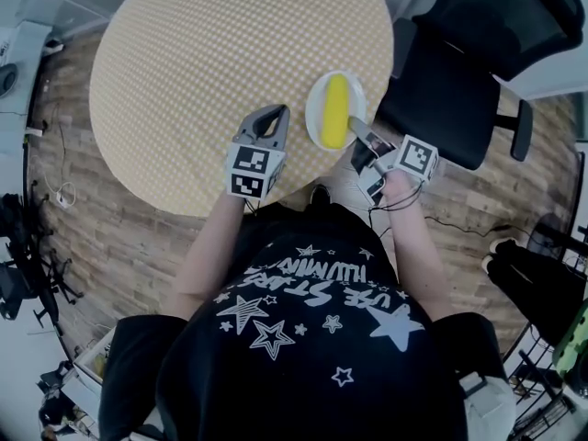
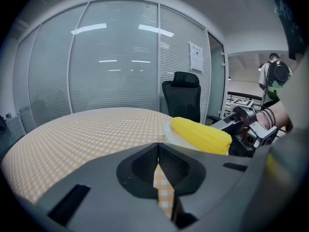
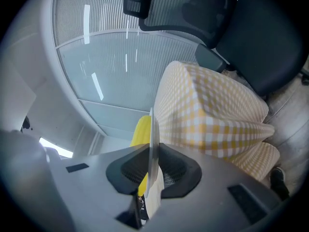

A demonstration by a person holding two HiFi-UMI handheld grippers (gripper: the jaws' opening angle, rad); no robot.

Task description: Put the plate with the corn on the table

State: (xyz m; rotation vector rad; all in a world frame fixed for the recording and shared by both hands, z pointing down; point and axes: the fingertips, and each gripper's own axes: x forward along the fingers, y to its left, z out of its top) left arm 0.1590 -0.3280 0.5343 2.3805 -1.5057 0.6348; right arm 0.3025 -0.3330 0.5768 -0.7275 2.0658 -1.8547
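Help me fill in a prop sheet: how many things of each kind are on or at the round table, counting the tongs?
Corn cob: 1
Plate: 1
Tongs: 2, left tongs shut and empty, right tongs shut on the plate's rim
Round table: 1
Office chair: 1
Total: 6

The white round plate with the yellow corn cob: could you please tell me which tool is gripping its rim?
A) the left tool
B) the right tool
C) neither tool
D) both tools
B: the right gripper view shows the right tool clamped on the rim of the white round plate carrying the yellow corn cob, while the left tool is shut on nothing.
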